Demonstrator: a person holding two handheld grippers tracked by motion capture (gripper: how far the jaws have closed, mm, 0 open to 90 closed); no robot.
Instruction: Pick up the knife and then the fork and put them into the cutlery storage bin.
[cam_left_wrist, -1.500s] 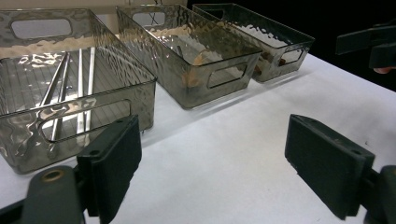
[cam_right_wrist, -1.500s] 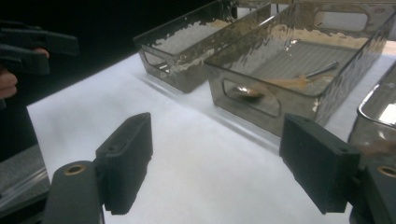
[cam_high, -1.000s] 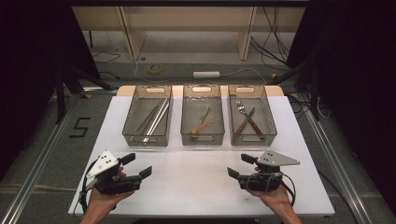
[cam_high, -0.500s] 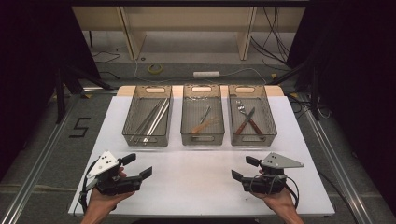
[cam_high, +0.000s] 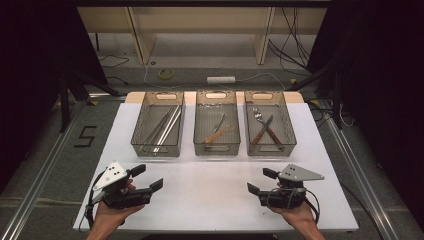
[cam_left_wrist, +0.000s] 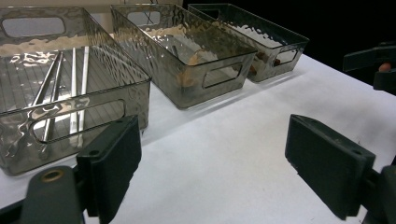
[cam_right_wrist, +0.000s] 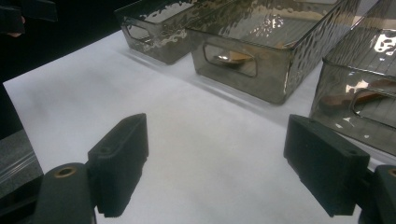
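Observation:
Three smoky clear bins stand in a row at the back of the white table (cam_high: 215, 185). The left bin (cam_high: 157, 149) holds long metal tongs (cam_high: 164, 126). In the middle bin (cam_high: 216, 149) lie a wooden utensil (cam_high: 219, 135) and a small metal piece. The right bin (cam_high: 273, 149) holds a fork and red-handled cutlery (cam_high: 264, 131). My left gripper (cam_high: 147, 177) is open and empty over the near left of the table. My right gripper (cam_high: 261, 181) is open and empty at the near right. Bare table lies between the open left gripper (cam_left_wrist: 217, 163) jaws and between the open right gripper (cam_right_wrist: 219, 163) jaws.
A person's hands hold both grippers near the table's front edge. In the left gripper view the left bin (cam_left_wrist: 93, 112) is closest, just past the jaws. In the right gripper view the right bin (cam_right_wrist: 355, 93) is nearest. Cables and a power strip (cam_high: 221, 79) lie on the floor behind.
My right gripper has shifted slightly toward the near edge and to the right. The left gripper has barely moved. Both stay open.

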